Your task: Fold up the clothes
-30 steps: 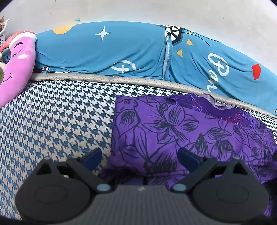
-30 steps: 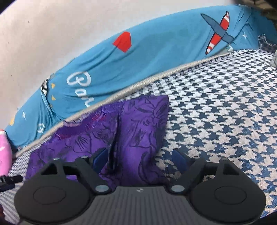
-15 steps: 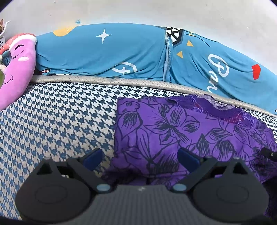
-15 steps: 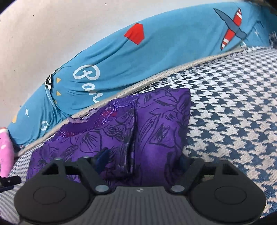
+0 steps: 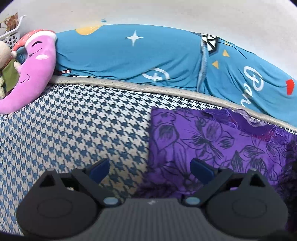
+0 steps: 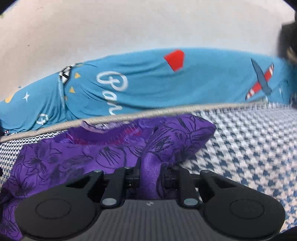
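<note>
A purple garment [image 5: 213, 140] with a dark flower print lies on a blue-and-white houndstooth surface [image 5: 74, 129], its collar towards the back edge. My left gripper [image 5: 150, 167] is open; its right finger rests over the garment's near left corner, its left finger over the bare surface. In the right wrist view my right gripper [image 6: 149, 172] is shut on a bunched fold of the purple garment [image 6: 74, 157] at its near right side, and the cloth rises into the jaws.
A long blue printed bolster [image 5: 130, 55] lies along the back against a pale wall [image 5: 167, 13]. A pink plush pillow [image 5: 33, 70] and a white basket [image 5: 11, 33] sit at the far left. Bare houndstooth surface [image 6: 250, 144] spreads to the garment's right.
My right gripper moved in over the garment's right side and shut on a fold of it, lifting the cloth. The left gripper drifted left, staying open.
</note>
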Demonstrator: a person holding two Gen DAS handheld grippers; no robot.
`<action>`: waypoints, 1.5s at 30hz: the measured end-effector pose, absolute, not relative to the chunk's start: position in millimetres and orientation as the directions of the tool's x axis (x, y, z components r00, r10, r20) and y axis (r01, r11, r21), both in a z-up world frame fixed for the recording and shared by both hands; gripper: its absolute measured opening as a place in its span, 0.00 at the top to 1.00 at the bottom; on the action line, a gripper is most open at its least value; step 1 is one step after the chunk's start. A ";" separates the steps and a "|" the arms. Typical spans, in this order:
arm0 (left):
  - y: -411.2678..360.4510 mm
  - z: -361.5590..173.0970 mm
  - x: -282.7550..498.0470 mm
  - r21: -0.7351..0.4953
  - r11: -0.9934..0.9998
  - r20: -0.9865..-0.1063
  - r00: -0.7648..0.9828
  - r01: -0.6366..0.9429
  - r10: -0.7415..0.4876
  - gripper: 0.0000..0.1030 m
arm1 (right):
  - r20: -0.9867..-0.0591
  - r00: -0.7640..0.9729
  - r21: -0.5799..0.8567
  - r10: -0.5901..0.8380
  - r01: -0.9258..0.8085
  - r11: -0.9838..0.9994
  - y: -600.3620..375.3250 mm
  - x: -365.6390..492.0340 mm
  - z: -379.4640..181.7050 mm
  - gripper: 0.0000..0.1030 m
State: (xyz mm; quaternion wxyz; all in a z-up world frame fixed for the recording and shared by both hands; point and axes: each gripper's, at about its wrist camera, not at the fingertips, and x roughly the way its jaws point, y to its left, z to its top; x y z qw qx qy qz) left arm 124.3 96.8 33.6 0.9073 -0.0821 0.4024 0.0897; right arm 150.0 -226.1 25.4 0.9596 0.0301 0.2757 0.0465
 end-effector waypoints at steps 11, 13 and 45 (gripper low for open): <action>139.8 39.4 109.9 -0.087 0.952 -0.738 0.661 -0.292 0.135 0.05 | -0.424 0.879 -0.012 0.218 -0.246 0.969 -131.3 139.6 39.5 0.84; 148.2 40.1 105.6 -0.088 0.950 -0.738 0.660 -0.299 0.140 0.05 | -0.417 0.874 -0.019 0.252 -0.285 0.958 -111.0 138.2 39.8 0.84; 203.9 45.3 82.7 -0.108 0.926 -0.725 0.666 -0.361 0.175 0.05 | -0.500 0.704 -0.036 0.504 -0.598 0.801 -27.8 121.4 27.7 0.48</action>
